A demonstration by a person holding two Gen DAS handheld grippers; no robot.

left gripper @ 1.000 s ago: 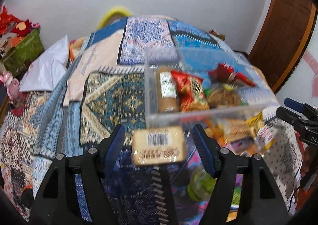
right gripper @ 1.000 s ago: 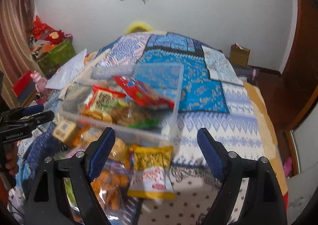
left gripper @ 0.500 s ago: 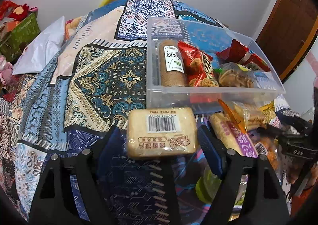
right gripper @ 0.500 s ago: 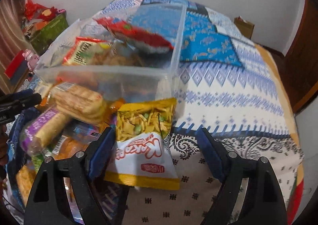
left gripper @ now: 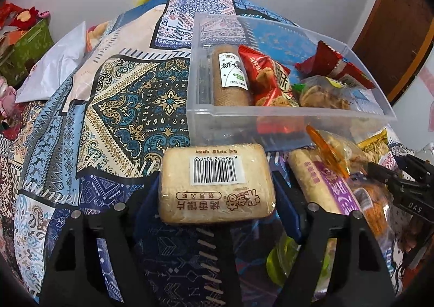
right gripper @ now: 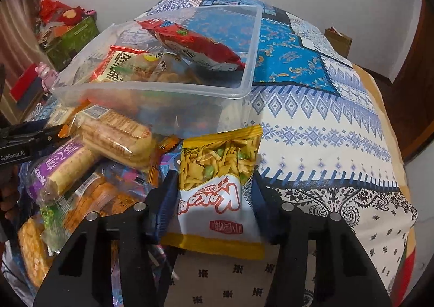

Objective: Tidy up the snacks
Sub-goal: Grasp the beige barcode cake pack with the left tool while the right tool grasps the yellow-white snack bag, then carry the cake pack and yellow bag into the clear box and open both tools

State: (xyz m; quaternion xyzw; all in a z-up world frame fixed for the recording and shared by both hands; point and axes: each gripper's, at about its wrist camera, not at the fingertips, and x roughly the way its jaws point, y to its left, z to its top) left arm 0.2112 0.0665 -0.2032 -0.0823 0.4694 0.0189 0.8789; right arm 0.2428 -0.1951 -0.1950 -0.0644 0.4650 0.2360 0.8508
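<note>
Two packets [left gripper: 216, 184] [right gripper: 217, 190] between closed jaws

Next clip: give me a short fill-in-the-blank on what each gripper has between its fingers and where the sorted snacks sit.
1. The left gripper brackets a beige biscuit pack bearing a white ___ label.
2. The right gripper pinches a yellow-and-white ___ bag.
3. The brown biscuit roll lies inside the clear ___ bin.

Missing: barcode; snack-mix; plastic
</note>
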